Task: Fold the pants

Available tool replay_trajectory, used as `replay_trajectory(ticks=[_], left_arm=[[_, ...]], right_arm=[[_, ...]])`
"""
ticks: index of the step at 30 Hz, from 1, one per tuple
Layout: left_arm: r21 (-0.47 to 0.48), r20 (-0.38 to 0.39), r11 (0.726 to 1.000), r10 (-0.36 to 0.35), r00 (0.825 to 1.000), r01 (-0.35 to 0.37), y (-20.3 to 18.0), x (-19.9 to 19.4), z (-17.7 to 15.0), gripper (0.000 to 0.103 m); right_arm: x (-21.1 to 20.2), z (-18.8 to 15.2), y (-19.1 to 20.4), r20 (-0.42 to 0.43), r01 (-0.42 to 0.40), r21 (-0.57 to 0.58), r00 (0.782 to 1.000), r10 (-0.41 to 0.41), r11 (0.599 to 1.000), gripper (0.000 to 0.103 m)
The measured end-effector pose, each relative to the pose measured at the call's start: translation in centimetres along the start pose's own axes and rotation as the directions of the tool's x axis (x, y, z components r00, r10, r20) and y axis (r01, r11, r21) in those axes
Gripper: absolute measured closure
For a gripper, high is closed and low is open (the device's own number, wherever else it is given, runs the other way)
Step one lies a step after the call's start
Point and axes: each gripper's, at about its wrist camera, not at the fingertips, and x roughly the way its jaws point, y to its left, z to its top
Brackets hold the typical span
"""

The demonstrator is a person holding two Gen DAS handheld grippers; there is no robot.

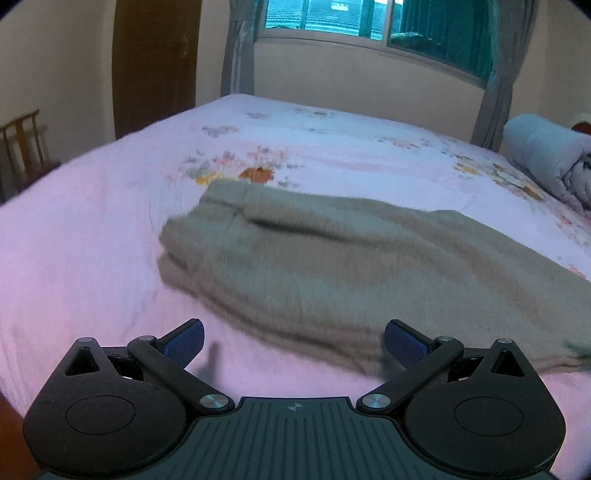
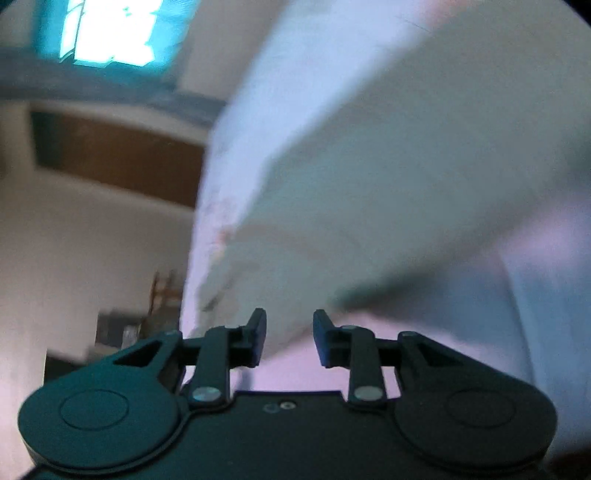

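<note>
— On the pink floral bed sheet (image 1: 92, 229), what lies there?

— Grey-beige pants (image 1: 303, 266), folded over themselves, stretching from the middle of the bed off toward the right edge of the left wrist view.

— And the left gripper (image 1: 293, 341)?

— Its blue-padded fingers (image 1: 184, 341) stand wide apart, holding nothing, hovering just short of the near edge of the cloth.

— Further right?

— A rolled grey quilt (image 1: 546, 155) sits at the far right of the bed, under the window (image 1: 332, 18).

— The right gripper (image 2: 289, 339)?

— Partly spread, nothing clamped. Its view is tilted and blurred; the pants (image 2: 369, 203) lie just ahead of its tips.
</note>
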Motion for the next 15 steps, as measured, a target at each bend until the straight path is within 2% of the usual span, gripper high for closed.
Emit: replay_trajectory(ticks=[1,4,7,10,14,15], left_arm=[[0.007,-0.001,1.0,0.009,1.0,-0.008,-0.1,0.3,0.5,0.0],[0.011,0.001,0.999,0.052,0.999,-0.052,0.2,1.4,1.9,0.0],[-0.008,-0.014,0.994,0.106,0.994,-0.106,1.0,2.8,2.8,0.0],[-0.04,-0.045,0.986,0.16,0.986,-0.162,2.0,4.6,3.4,0.0],[-0.066,-0.064,0.976,0.202,0.977,-0.206,3.0,6.5,4.0,0.0],[-0.068,-0.073,0.975,0.208,0.975,-0.213,3.1,7.0,3.9,0.0]], right_arm=[[0.4,2.1,1.1,-0.003,-0.03,-0.047,1.0,0.03,0.998,0.075],[2.4,7.6,3.7,0.008,-0.039,-0.182,0.999,0.042,0.982,0.059],[6.2,12.6,5.6,-0.044,-0.066,-0.281,0.997,0.056,0.957,0.048],[11.7,17.0,6.1,-0.128,-0.078,-0.326,0.991,0.038,0.942,0.049],[16.8,19.7,4.4,-0.225,-0.101,-0.287,0.974,0.036,0.953,0.055],[17.1,19.4,3.9,-0.251,-0.101,-0.278,0.967,0.03,0.955,0.059]])
